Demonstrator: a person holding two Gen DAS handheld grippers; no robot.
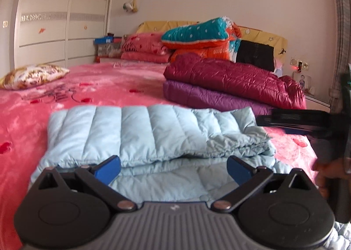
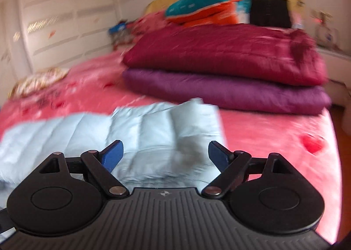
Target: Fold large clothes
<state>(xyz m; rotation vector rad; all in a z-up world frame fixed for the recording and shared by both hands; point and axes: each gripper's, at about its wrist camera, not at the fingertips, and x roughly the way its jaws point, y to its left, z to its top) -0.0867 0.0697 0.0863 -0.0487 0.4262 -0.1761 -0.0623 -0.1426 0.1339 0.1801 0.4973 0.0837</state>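
Note:
A light blue quilted down jacket (image 1: 153,135) lies folded on the pink bed, right in front of both grippers; it also shows, blurred, in the right wrist view (image 2: 153,135). My left gripper (image 1: 173,168) is open and empty, its blue pads just above the jacket's near edge. My right gripper (image 2: 165,155) is open and empty over the jacket's right end. The right gripper shows in the left wrist view as a dark blurred shape (image 1: 307,122) at the jacket's right side.
A maroon jacket (image 1: 232,78) lies folded on a purple one (image 1: 204,96) behind the blue jacket. The pink bedspread (image 1: 98,87) covers the bed. Folded quilts (image 1: 197,35) and a patterned pillow (image 1: 33,74) lie farther back. A white wardrobe (image 1: 61,19) stands at left.

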